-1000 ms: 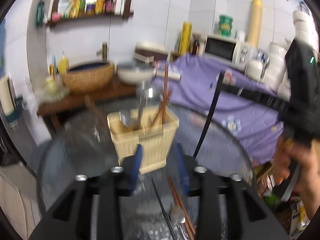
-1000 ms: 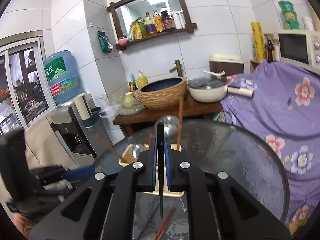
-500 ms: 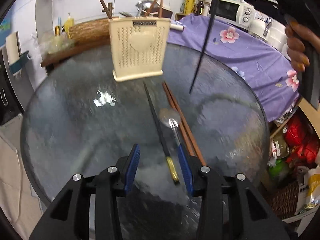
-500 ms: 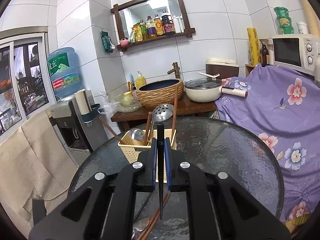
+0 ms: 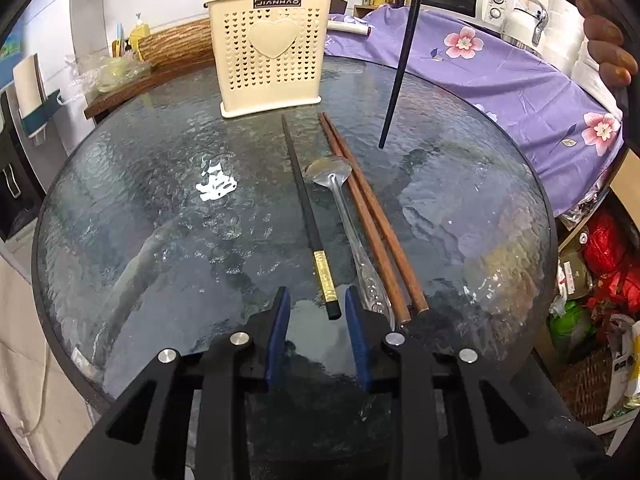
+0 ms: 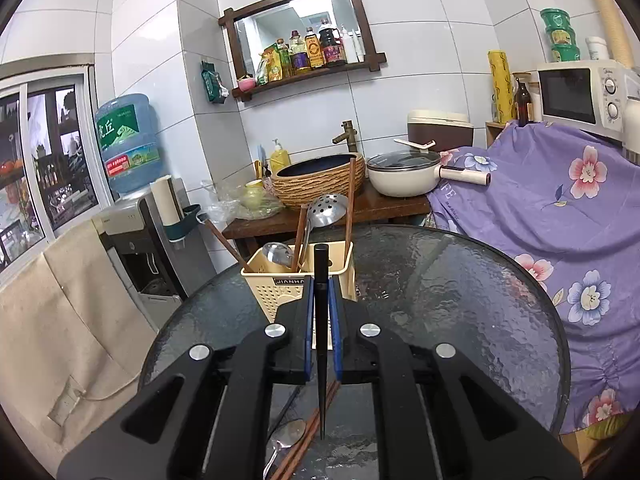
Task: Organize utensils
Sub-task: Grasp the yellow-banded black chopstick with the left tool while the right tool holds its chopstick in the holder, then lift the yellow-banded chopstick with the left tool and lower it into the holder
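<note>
**A:** What is the right gripper [image 6: 321, 322] doing with that slim black chopstick [image 6: 320, 344]?

**B:** Its blue pads are pinched tight on it near the thick end, so the stick hangs point-down above the round textured glass table [image 5: 140, 184]. Held upright like that, it is ready to drop straight into the cream perforated plastic utensil holder [image 5: 272, 64], which stands at the far side of the table with a heart on its front.

**A:** And the left gripper [image 5: 316, 332]?

**B:** Low over the table's near edge, jaws narrow but not pressing on anything. They have just been closing, with the butt of the second black chopstick with a gold band [image 5: 306, 208] lying between the fingertips. I judge it is lining up to take the mate of the one the right gripper carries.

**A:** Why that end?

**B:** Probably because the thick end gives the pads more to bite on, and the tip then leads into the holder.

**A:** What else is left on the glass?

**B:** A long-handled silver metal spoon [image 5: 340, 208] just beside the black chopstick, and a pair of brown wooden chopsticks [image 5: 372, 220] alongside it, all pointing toward the holder. The spoon's handle may run under the right-hand finger; the view there is too cramped to be sure.

**A:** Anything already sorted?

**B:** Yes, the holder has a perforated metal ladle [image 6: 326, 210], a spoon and several brown chopsticks standing in it.
</note>
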`<move>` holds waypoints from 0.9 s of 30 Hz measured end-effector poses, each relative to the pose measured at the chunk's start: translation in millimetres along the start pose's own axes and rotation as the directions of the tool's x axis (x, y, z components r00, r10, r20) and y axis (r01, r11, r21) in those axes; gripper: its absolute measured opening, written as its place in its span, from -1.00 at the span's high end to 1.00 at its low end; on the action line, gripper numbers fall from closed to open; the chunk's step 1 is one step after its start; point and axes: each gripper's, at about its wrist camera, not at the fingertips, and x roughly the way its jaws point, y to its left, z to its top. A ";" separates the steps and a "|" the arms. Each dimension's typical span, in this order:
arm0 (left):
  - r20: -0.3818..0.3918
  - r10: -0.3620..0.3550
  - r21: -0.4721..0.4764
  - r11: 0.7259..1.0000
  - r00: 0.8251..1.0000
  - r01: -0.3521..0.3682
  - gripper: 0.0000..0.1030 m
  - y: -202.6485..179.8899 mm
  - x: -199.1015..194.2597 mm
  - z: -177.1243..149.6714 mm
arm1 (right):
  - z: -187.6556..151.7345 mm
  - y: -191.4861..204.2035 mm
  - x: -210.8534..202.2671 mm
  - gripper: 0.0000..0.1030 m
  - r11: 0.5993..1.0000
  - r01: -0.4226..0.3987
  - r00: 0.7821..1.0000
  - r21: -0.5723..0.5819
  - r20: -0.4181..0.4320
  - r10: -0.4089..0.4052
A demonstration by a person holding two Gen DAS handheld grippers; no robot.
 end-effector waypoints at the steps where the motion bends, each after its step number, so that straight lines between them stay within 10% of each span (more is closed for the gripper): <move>1: 0.007 0.013 0.010 1.000 1.000 -0.013 0.61 -2.8 0.3 -0.3 | -1.0 0.8 -0.1 0.85 1.000 0.002 1.000 -0.001 0.001 -0.002; 14: 0.125 0.027 -0.018 1.000 0.992 -0.025 0.87 14.2 -36.3 25.2 | -4.7 6.7 0.5 0.85 1.000 -0.005 1.000 -0.005 -0.004 0.005; 21: 0.365 0.024 -0.057 0.998 0.931 -0.004 0.87 34.6 -94.0 68.2 | -1.7 9.0 -0.2 0.85 1.000 -0.004 1.000 -0.006 0.003 0.004; 27: 0.411 0.004 -0.059 0.998 0.912 0.022 0.87 36.3 -99.9 97.7 | 5.7 12.3 -1.0 0.85 1.000 -0.010 1.000 -0.012 0.013 0.010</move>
